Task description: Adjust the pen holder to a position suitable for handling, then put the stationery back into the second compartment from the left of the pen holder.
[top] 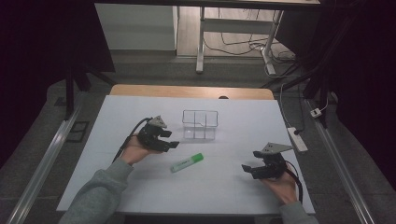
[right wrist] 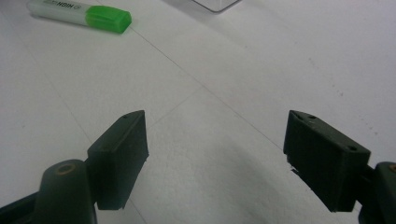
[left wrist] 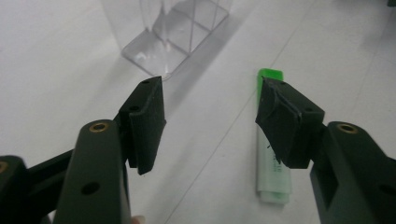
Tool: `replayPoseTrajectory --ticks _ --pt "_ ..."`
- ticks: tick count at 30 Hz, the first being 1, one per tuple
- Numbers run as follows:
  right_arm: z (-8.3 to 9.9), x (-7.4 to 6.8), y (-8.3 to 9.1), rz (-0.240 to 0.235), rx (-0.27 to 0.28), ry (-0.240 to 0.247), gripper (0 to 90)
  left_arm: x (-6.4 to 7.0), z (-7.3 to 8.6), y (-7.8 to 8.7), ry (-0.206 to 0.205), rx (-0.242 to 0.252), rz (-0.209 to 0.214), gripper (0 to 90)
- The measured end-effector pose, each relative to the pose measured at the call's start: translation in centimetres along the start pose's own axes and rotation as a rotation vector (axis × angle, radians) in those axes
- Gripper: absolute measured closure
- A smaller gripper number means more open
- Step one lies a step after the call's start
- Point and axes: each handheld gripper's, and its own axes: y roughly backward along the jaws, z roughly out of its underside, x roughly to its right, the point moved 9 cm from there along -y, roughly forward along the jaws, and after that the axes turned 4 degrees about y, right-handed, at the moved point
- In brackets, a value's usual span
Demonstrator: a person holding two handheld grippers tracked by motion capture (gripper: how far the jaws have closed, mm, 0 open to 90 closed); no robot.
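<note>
My left gripper [top: 169, 142], jaws apart, sits just left of the highlighter [top: 187, 163], nearer than my open right gripper [top: 250, 167].

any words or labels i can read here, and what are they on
"HIGH": dark print on the pale barrel of the green highlighter, seen upside down in the right gripper view; the word is cut short there and the rest cannot be read.
Small dark print on the same highlighter in the left gripper view: too blurred to read.
Clear plastic organizer, white table, left gripper and right gripper: no text on them.
</note>
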Motion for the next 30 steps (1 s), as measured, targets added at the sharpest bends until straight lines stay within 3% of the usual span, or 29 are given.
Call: replayPoseTrajectory --ticks 14,30 --pt "0.0 -0.1 0.0 -0.002 0.003 0.001 21.3 1.9 -1.6 -0.8 -0.033 -0.019 0.058 38.4" --pt "0.1 -0.2 0.2 -0.001 0.002 -0.001 21.3 3.8 -2.4 -3.5 -0.075 -0.099 0.089 37.7"
